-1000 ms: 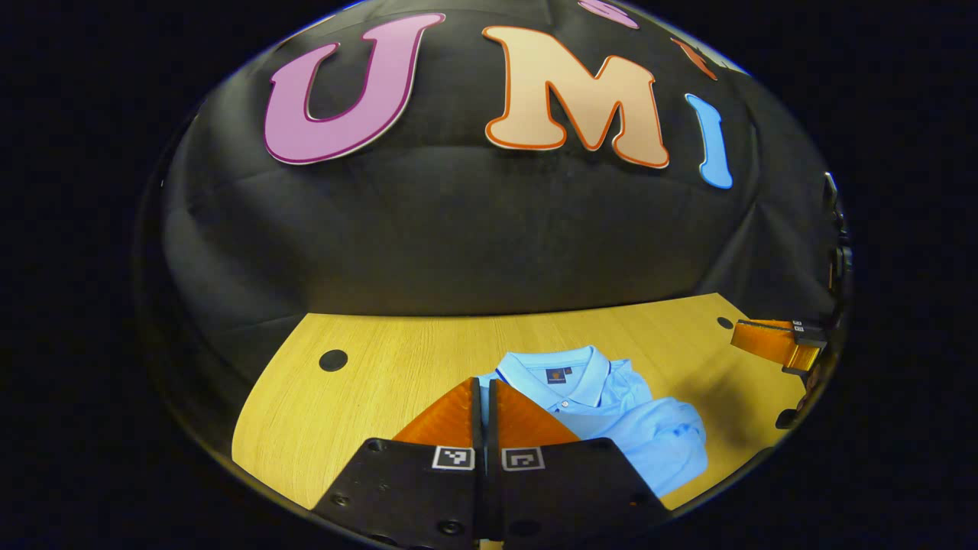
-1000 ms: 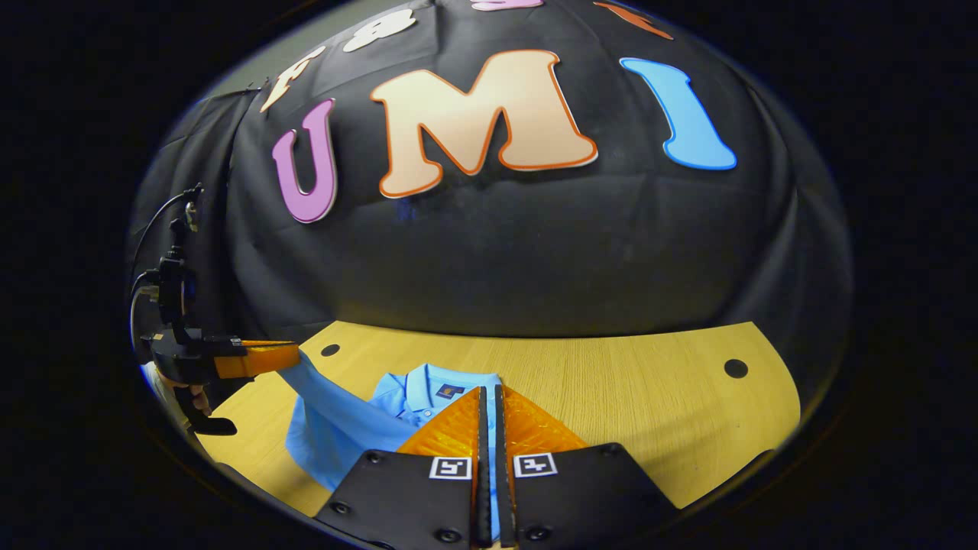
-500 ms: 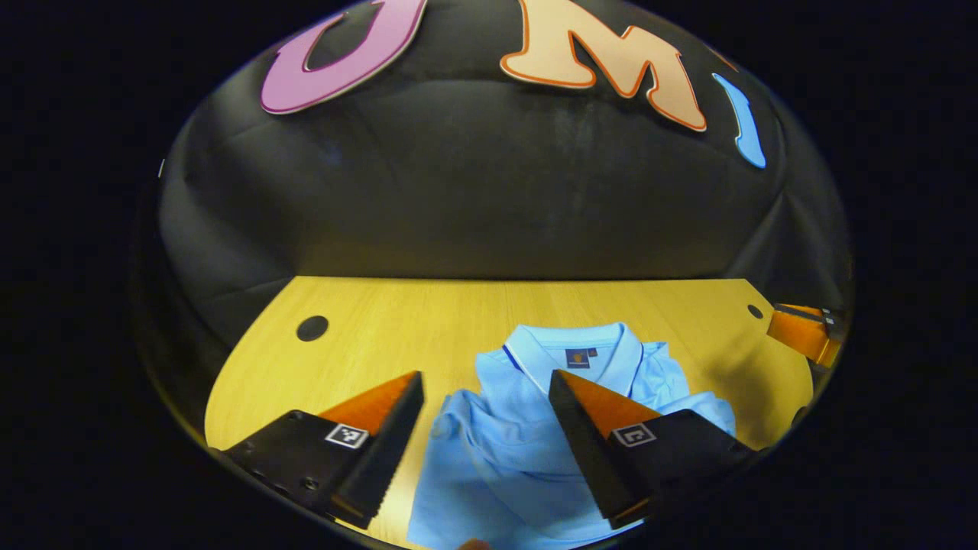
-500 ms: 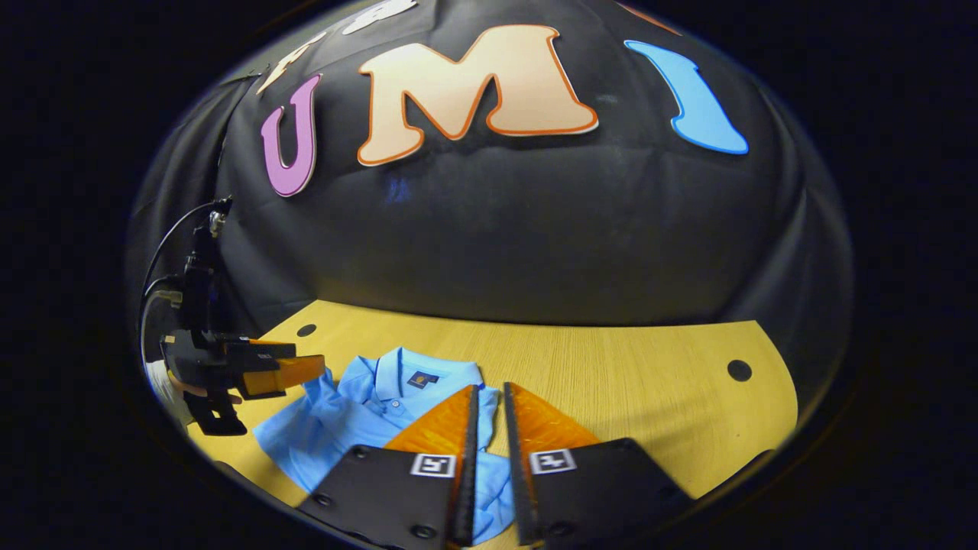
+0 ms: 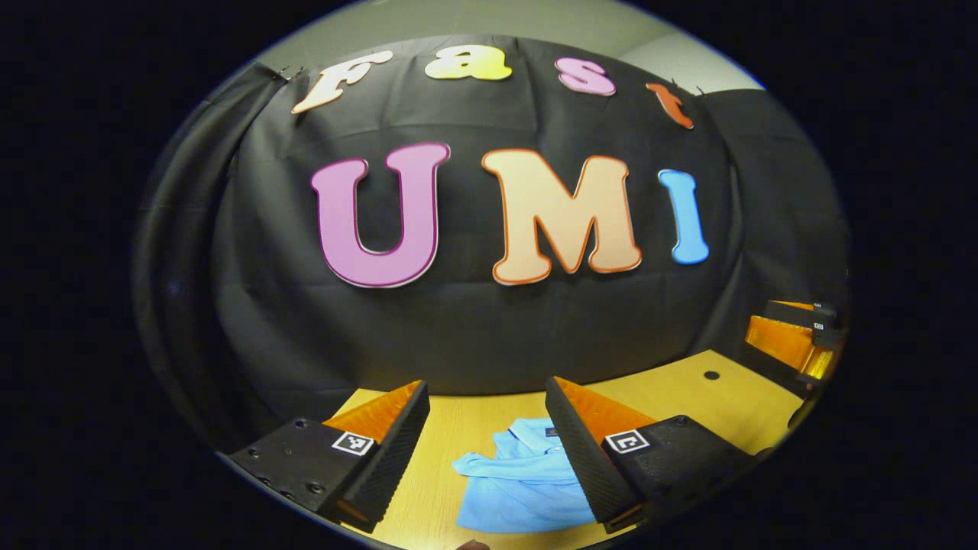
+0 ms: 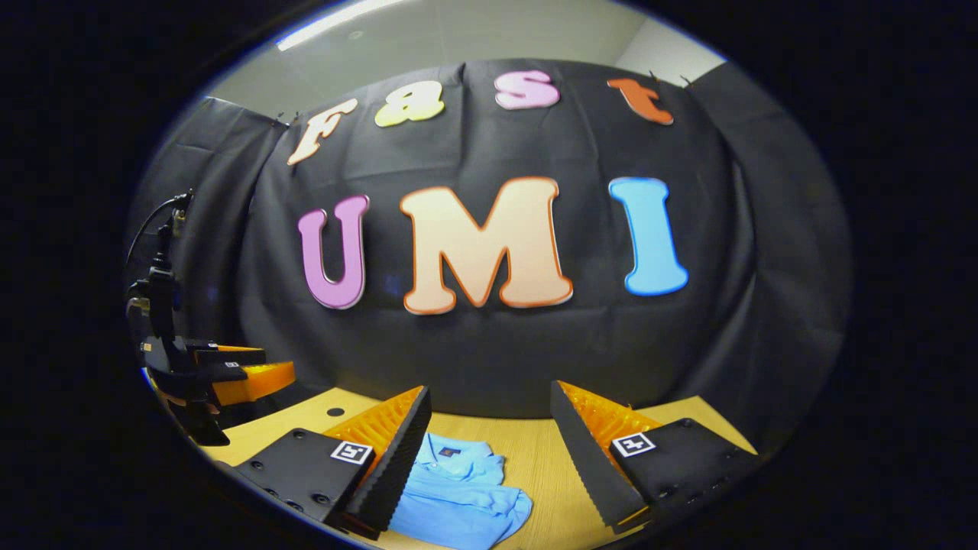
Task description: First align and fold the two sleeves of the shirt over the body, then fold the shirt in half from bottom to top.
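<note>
A light blue polo shirt lies folded on the wooden table, collar toward the wall, sleeves laid over the body. My left gripper hangs open above it, nothing between its fingers. In the right gripper view the same shirt lies below my right gripper, which is also open and holds nothing. The right gripper shows at the right edge of the left gripper view. The left gripper shows at the left of the right gripper view, held by a hand.
The black cloth wall rises right behind the table. A round hole marks the table top near its right end, and another hole lies near the left end. A cable runs up from the left gripper.
Both grippers have let go of the shirt and opened, the left one first. Both have lifted up and back, so the views tilt up at the wall. The shirt lies folded on the table.
</note>
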`<state>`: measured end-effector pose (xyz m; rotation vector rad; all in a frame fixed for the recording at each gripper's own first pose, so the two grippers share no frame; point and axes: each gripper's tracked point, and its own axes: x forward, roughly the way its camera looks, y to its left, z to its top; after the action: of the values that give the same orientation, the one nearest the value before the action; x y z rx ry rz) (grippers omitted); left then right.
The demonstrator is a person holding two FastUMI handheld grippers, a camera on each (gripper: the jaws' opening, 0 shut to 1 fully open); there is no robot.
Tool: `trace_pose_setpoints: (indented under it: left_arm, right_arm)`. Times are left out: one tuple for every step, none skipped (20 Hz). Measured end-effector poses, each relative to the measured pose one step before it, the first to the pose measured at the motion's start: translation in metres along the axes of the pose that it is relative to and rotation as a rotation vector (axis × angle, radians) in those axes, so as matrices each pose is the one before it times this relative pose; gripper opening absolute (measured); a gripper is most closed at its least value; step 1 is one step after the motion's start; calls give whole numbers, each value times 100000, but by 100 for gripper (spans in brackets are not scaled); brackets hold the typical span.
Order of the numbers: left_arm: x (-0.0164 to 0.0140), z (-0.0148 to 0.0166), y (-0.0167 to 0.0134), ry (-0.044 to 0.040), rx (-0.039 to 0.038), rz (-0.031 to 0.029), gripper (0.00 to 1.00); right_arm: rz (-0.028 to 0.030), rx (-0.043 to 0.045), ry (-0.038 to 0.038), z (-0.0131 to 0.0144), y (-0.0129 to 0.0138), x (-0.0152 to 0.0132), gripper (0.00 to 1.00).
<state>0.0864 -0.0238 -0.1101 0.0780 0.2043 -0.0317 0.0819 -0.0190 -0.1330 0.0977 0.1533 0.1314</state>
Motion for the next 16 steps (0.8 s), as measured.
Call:
trace_pose_setpoints:
  left_arm:
    - [-1743,844,-107,-2074,-1514,-35,93]
    - [-1698,280,284,-1151,-890,17,94]
    - [-1758,915,115,-3627,-353,55,94]
    - [-1548,467,-33,-2277,573,59,96]
    - [-1519,126,346,-758,1227,299,94]
    - [-1551,13,125,227,1270,-843,94]
    - [-1563,-177,-28,548,1191,-963,94]
    - [-1372,-33,15,228,678,-1113,92]
    - [-1053,12,22,-123,254,-822,94]
    - [-914,-253,57,241,-233,-840,94]
    - [-775,-122,31,636,-1030,-469,94]
    - [-661,-173,184,748,-1658,155,94]
    - [-474,-40,87,308,-1512,-218,94]
    - [-444,192,293,-438,-609,709,94]
    - [-229,662,356,-1818,389,377,94]
    - [-276,325,232,-984,1082,482,94]
  right_arm:
    - [-106,692,-1701,1026,1041,-1990,94]
    - [-115,922,-1354,856,975,-1907,97]
    - [-333,344,-1780,655,856,-1770,97]
    - [-1051,-310,-1579,356,570,-1548,97]
    - [-726,-130,-396,-37,724,-1438,97]
    - [353,-7,1129,-505,1017,-1343,97]
    - [325,-329,1488,-566,959,-1456,99]
    - [242,-360,1246,-544,727,-1298,97]
    - [217,-228,857,-308,694,-1015,97]
    - [433,-187,488,-136,656,-902,97]
    - [104,-78,-61,36,450,-681,98]
    - [142,-25,-440,267,467,-558,97]
    - [92,-157,-1073,490,329,-414,97]
    - [-63,-306,-943,497,189,-357,98]
    - [145,-289,-900,362,197,-255,97]
    - [-142,-268,-978,451,55,-217,95]
